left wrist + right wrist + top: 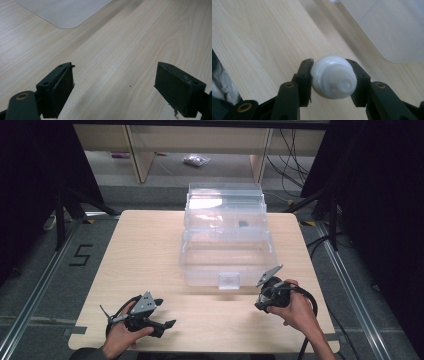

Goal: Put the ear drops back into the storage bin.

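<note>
A small white round bottle (333,76) with a ribbed collar and a nozzle sits between the two black pads of my right gripper (333,77), which is shut on it just above the wooden table (150,250). In the high view the right gripper (264,301) is held by a hand at the front right, just before the clear plastic box (227,240). My left gripper (113,85) stands open over bare wood with nothing between its jaws; in the high view the left gripper (165,322) lies at the front left in the other hand.
The clear box's open lid stands up at the back, and a small dark item (243,224) lies inside. A corner of the box (62,12) shows ahead of the left gripper. Beyond the table's far edge stand wooden legs and cables on the floor.
</note>
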`<state>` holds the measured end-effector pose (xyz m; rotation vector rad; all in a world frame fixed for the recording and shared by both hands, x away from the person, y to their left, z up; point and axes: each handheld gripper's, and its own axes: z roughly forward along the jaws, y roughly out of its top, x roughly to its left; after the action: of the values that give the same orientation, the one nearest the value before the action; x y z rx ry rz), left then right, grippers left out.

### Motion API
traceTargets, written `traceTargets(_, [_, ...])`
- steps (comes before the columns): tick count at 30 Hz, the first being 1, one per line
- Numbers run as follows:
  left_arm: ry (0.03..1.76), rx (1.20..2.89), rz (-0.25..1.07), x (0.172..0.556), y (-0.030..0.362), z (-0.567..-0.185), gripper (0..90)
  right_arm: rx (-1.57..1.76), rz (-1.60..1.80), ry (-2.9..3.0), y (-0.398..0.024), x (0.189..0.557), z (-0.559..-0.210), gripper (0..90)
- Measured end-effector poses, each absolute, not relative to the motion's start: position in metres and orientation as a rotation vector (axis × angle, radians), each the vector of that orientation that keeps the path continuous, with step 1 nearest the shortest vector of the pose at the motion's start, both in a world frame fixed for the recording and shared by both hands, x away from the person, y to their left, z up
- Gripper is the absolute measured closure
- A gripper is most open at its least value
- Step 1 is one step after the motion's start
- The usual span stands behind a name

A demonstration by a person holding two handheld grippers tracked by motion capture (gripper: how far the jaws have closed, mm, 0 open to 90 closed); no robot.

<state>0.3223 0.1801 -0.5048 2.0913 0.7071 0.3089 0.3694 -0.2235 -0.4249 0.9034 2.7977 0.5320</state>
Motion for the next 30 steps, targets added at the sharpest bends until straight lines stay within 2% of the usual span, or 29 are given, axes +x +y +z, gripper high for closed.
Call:
traceTargets(15, [0.707, 2.099, 0.31, 0.322, 0.18, -0.504, 14.9, 0.89, 0.607, 2.787, -0.232, 0.379, -0.375, 60.0])
traceTargets(30, [0.708, 2.098, 0.307, 0.323, 0.18, -0.505, 14.9, 0.91, 0.575, 2.764, -0.233, 0.416, -0.339, 60.0])
